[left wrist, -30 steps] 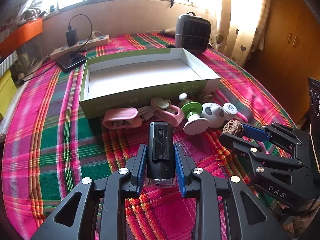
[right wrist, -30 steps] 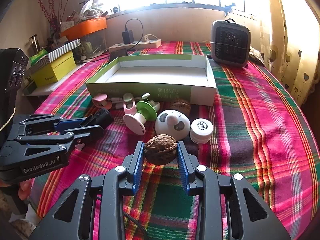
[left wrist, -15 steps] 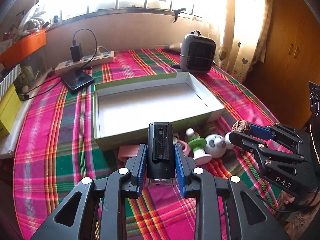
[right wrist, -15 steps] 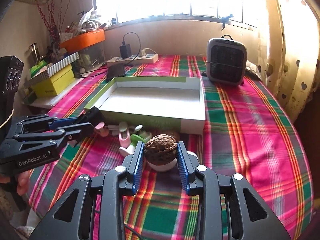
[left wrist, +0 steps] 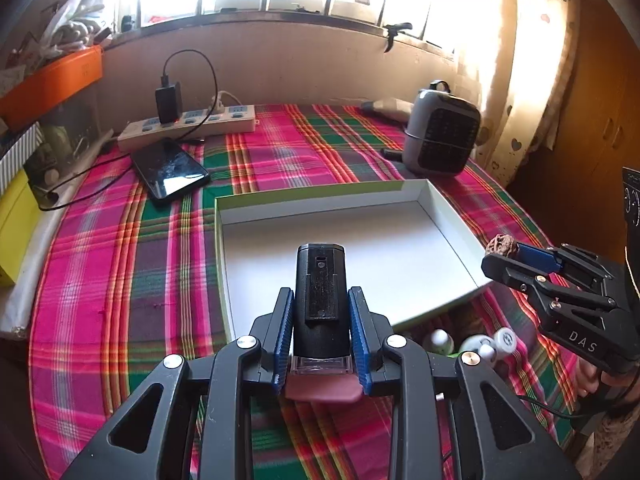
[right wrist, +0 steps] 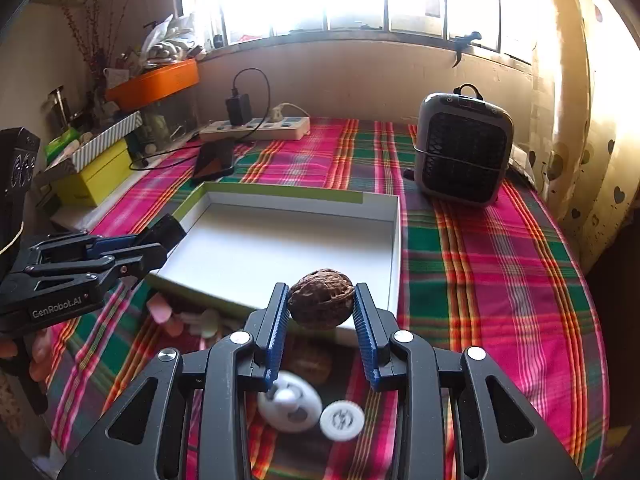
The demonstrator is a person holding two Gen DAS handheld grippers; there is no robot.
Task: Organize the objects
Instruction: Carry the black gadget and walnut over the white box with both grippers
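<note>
My left gripper (left wrist: pixel 321 300) is shut on a black boxy device (left wrist: pixel 320 296) and holds it above the near edge of the green and white box (left wrist: pixel 444 216). My right gripper (right wrist: pixel 321 300) is shut on a brown walnut (right wrist: pixel 321 298), held above the box's (right wrist: pixel 394 240) near right corner. The right gripper with the walnut (left wrist: pixel 503 245) also shows at the right of the left wrist view. The left gripper (right wrist: pixel 160 240) shows at the left of the right wrist view. The box is empty.
Small items lie on the plaid cloth below the grippers: a white round toy (right wrist: pixel 290 404), a white cap (right wrist: pixel 342 420), pink clips (right wrist: pixel 160 308). A grey heater (right wrist: pixel 464 152), a power strip (left wrist: pixel 188 126) and a phone (left wrist: pixel 170 168) stand behind the box.
Both grippers have risen and moved forward with their objects, from above the small items to above the box's near edge.
</note>
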